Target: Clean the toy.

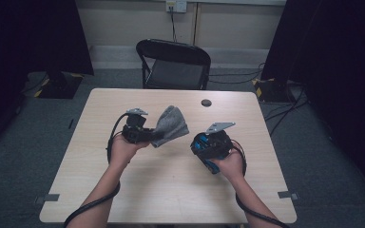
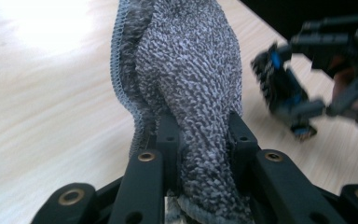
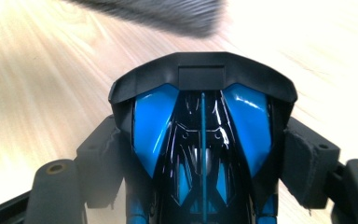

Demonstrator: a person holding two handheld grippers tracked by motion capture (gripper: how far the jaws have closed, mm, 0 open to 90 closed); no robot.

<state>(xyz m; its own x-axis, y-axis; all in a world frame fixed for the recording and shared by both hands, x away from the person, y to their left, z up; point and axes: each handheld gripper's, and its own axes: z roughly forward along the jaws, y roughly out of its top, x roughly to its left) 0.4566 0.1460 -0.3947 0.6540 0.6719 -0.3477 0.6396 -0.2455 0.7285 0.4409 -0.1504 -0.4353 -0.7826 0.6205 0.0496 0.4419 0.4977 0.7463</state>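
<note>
Dark curtains, a folding chair [image 1: 173,64] and a pale wooden table [image 1: 171,190] frame the scene in the high view. At centre left of that view my left gripper [image 1: 148,134] is clenched on a grey knitted cloth [image 1: 171,125]; in the left gripper view the cloth [image 2: 186,79] is pinched between both jaws and fans upward above the table [image 2: 42,93]. At centre right of the high view my right gripper [image 1: 204,148] grasps a black-and-blue toy car [image 1: 209,147]; in the right gripper view the car [image 3: 200,135] sits lengthwise between the jaws, its glossy shell pressed on both flanks. Risks, as I judge them: the car's shell is smooth and curved, so a firm wipe or a twist could make it slip or pivot in the jaws and drop to the table. The cloth is gripped by a narrow bunch only, so dragging it hard across the car could pull it free. The two grippers are near each other at mid-frame, and a careless approach could knock them together. Appearance: the cloth is coarse-knit, mottled grey, with a stitched paler edge, folded and limp; it is held above the table, just left of the car.
</note>
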